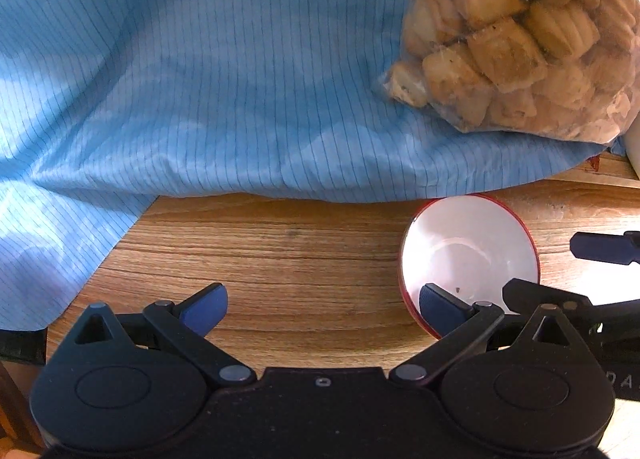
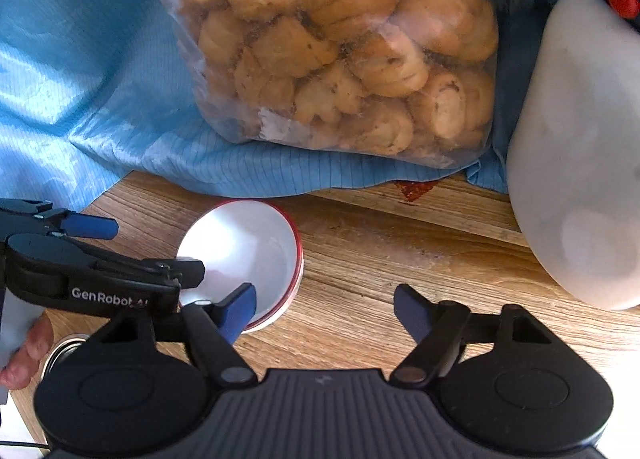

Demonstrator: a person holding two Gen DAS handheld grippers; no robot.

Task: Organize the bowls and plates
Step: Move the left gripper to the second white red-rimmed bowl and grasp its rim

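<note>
Wooden table (image 1: 304, 243); both claws (image 1: 320, 309) (image 2: 324, 309) angled down, gaping, flanking bowl (image 1: 472, 243).

A wooden, grained tabletop (image 2: 400, 243) is carrying a red-rimmed white bowl (image 2: 248, 243) ahead of the left fingertip, with a striped blue cloth (image 2: 80, 79) lying beyond and a white plastic container (image 2: 580, 159) standing far right.

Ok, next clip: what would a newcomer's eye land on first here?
Probably the big clear bag of baked rolls, sitting on rumpled blue striped cloth at the back of the wooden table. Next, the small white bowl with a red rim just in front, with both open grippers' blue-tipped fingers close around it.
</note>
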